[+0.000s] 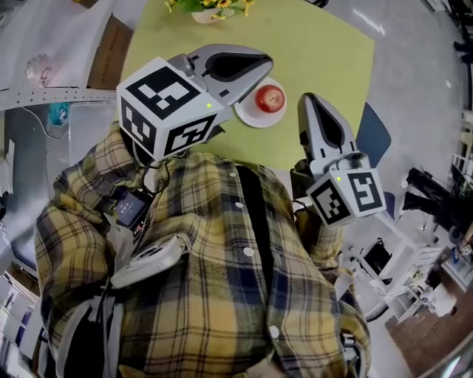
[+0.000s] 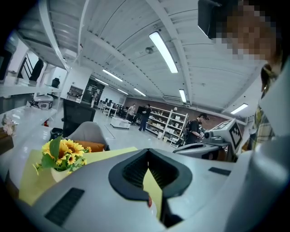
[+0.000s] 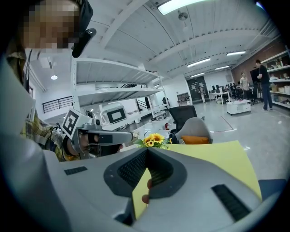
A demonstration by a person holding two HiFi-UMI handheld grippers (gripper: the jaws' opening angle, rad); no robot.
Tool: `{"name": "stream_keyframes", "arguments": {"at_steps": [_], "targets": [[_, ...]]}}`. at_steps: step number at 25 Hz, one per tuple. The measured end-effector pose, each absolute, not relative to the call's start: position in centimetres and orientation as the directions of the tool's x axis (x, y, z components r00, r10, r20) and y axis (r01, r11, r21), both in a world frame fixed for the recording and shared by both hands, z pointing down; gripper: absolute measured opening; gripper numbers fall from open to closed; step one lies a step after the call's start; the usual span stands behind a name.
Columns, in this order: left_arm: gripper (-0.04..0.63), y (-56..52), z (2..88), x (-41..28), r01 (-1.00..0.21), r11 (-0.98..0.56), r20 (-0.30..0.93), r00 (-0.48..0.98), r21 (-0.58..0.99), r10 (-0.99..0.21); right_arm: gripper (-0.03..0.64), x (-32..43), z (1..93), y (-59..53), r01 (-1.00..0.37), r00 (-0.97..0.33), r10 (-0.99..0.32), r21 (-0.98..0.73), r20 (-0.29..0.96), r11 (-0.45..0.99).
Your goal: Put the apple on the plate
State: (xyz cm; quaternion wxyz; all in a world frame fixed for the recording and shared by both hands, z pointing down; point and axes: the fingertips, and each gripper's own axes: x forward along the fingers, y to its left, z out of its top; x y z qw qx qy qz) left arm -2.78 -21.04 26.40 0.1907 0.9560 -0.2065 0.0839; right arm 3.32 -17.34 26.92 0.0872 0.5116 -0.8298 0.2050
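Apple (image 1: 270,97), red and round, sits on the small white plate (image 1: 247,114), which rests on the yellow-green table (image 1: 325,52) toward the edge nearest the person. The left gripper (image 1: 264,63) is held over the table with its tip just beside the apple, on the apple's upper left in the head view, not touching it. Its jaws are pressed together at the tips with nothing between them, and in the left gripper view a red sliver of the fruit shows through the narrow slit below the closed tips. The right gripper (image 1: 307,97) is held on the other side of the plate, near it but apart. Its jaws are likewise closed and empty, its tip pointing across the table. At the far edge of the table stands a bunch of sunflowers (image 1: 211,6) in a pale vase. Below both grippers, the person's yellow and dark plaid shirt (image 1: 207,280) fills the lower part of the head view.
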Motion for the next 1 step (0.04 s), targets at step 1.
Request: {"name": "stream_keyframes", "arguments": {"at_steps": [1], "targets": [[0.008, -21.22, 26.42, -2.78, -0.426, -0.844, 0.241, 0.901, 0.327, -0.361, -0.005, 3.31, 26.96, -17.49, -0.884, -0.462, -0.813, -0.249, 0.355, 0.395]]}}
